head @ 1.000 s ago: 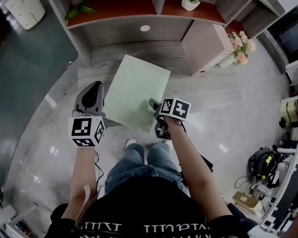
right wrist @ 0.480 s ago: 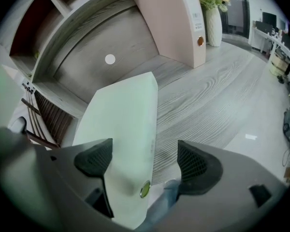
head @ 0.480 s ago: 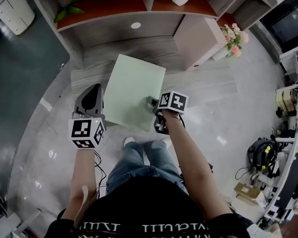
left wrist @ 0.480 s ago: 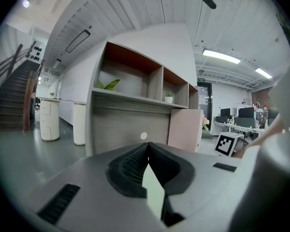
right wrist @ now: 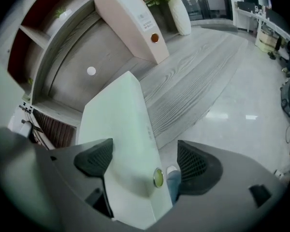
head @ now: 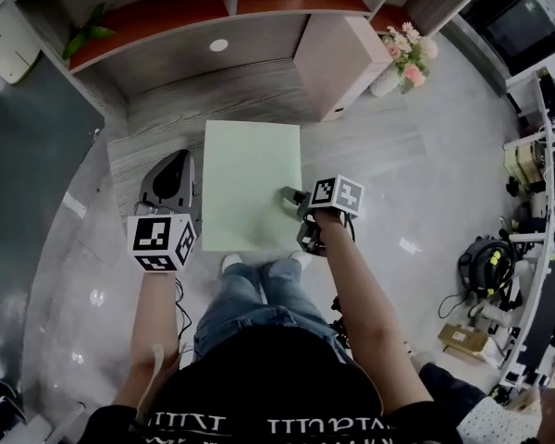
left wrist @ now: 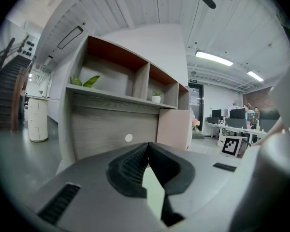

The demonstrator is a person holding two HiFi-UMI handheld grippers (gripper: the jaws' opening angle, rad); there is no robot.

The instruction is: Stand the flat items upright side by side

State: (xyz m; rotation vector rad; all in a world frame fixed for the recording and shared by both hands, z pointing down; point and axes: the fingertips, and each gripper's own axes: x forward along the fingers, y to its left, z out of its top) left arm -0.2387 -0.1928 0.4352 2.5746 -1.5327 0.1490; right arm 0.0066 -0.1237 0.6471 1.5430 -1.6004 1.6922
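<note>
Obs.: the pale green folder (head: 252, 183) is off the floor and lies face-up in front of the person, between the two claws.

Right claw (right wrist: 145, 158): jaws set wide across the folder's thickness, near the corner with the snap button (right wrist: 158, 177). The left pad is on the broad face. A slit of background shows at the right pad higher up. Judged to be grasping it, since nothing else carries it.

Left claw (left wrist: 147, 153): clenched, tips meeting, just beside the folder's left edge. A pale green strip shows in the gap below the tips. I cannot tell whether that is the folder pinched.

Change over the last second: the folder was skewed, one corner aimed at the shelf unit (head: 166, 26). Its edges now run square to the unit, and the right claw has swung round with it.

Meaning: alignment only. The folder is still flat, not upright. A pink folder (head: 338, 58) already stands on the grey wooden ledge (head: 166, 128). Probable next step: tip the green one onto its edge and set it beside the pink one.
</note>
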